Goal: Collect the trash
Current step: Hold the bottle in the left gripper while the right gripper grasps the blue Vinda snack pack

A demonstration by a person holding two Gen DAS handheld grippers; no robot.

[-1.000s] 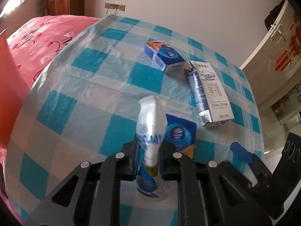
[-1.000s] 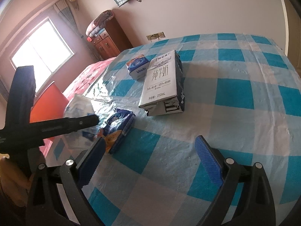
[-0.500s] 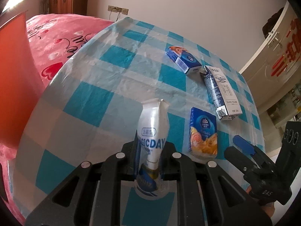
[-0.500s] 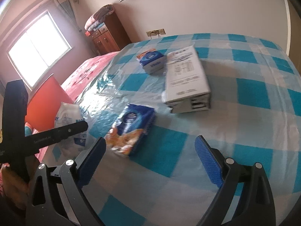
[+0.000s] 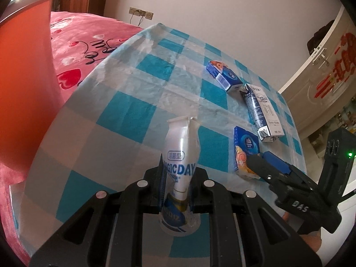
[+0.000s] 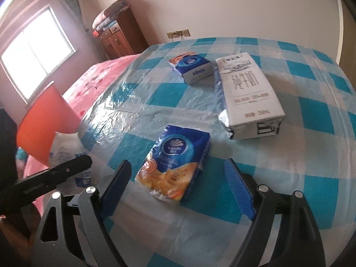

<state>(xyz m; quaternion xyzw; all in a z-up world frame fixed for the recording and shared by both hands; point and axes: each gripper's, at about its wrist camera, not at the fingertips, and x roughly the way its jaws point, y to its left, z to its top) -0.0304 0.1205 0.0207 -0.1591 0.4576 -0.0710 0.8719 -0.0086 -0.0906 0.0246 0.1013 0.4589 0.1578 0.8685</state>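
Beside the milk carton (image 6: 249, 98) on the checked desk (image 6: 311, 115), we are closing our right gripper (image 6: 178, 189) around the tissue pack (image 6: 175, 162), pads not yet touching; we should centre it first. Our left gripper (image 5: 175, 189) is clamping the crushed yogurt bottle (image 5: 180, 155).

1. The right gripper (image 6: 178, 187) has come across the checked tablecloth (image 6: 300, 115) to the tissue pack (image 6: 175, 162), which now lies between its jaws; a second ago the pack lay off to their left.
2. Those jaws are closing, narrower than before, pads not touching the pack.
3. The left gripper (image 5: 175, 187) has drawn its clamped bottle (image 5: 181, 155) away from the tissue pack, toward the table's edge.
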